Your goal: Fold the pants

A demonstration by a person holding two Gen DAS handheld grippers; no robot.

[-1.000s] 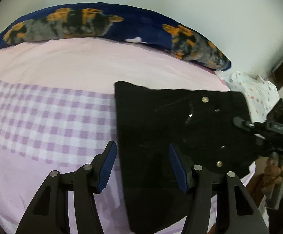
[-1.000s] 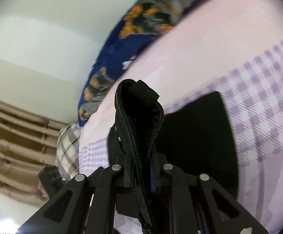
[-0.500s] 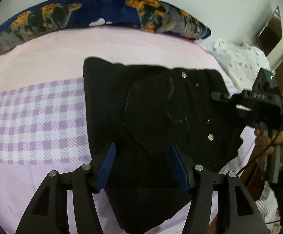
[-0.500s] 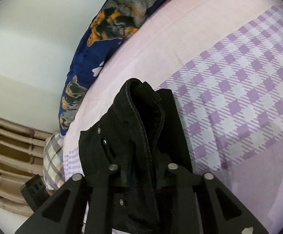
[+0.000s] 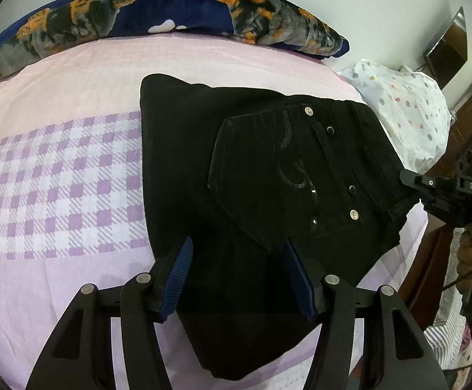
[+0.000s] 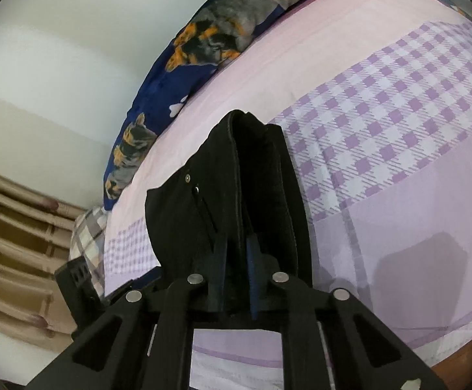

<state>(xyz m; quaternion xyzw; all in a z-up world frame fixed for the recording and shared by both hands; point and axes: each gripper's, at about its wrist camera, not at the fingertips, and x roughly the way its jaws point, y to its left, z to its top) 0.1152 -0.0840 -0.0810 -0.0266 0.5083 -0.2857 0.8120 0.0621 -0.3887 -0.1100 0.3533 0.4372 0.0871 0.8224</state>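
Pants (image 6: 236, 195) apparently hide right gripper's (image 6: 236, 279) jaws.

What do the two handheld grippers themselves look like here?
Left gripper: black angular frame with triangular cut-outs, silver rivets, ribbed dark-blue finger pads. Right gripper: same black frame and rivets, blue pads; white "DAS" lettering and a green light on its body.

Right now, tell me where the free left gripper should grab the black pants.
Probably the near folded edge of the black pants, approached low from the bed's front. The left gripper hovers open above it, the fabric lies flat there, and the right gripper already pinches the waistband.
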